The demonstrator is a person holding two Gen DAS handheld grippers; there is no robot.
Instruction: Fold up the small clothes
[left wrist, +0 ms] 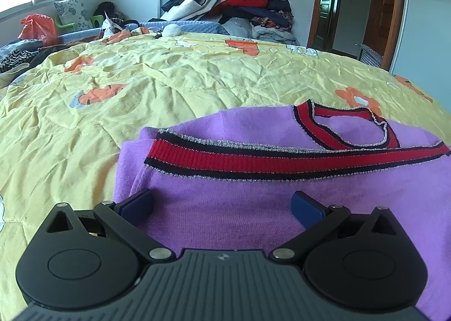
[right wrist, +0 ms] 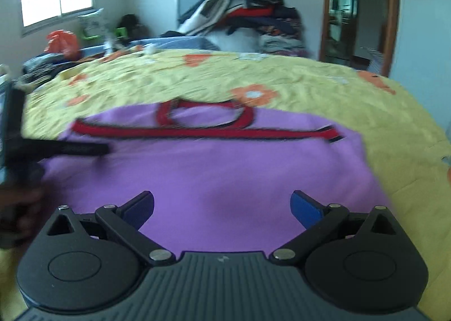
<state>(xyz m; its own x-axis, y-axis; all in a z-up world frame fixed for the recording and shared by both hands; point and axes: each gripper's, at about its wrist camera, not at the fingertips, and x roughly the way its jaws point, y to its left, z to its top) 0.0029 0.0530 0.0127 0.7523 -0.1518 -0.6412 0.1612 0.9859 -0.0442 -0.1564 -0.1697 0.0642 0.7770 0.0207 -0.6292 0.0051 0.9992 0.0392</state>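
A small purple sweater point(left wrist: 225, 208) with red, black and silver trim lies folded on the yellow flowered bedspread point(left wrist: 141, 90). Its red hem band point(left wrist: 282, 156) lies across it below the red collar point(left wrist: 352, 129). My left gripper point(left wrist: 222, 207) is open and empty, low over the sweater's near left part. My right gripper point(right wrist: 222, 205) is open and empty over the sweater's point(right wrist: 225, 169) near middle. The left gripper point(right wrist: 70, 149) shows as a dark blurred shape at the left of the right wrist view. That view is motion-blurred.
A tall pile of clothes point(left wrist: 236, 2) stands at the far end of the bed. An orange bag point(left wrist: 38, 28), a pillow point(left wrist: 73, 11) and dark clothes point(left wrist: 17, 53) lie at the far left. A wooden door point(left wrist: 386, 8) stands at the right.
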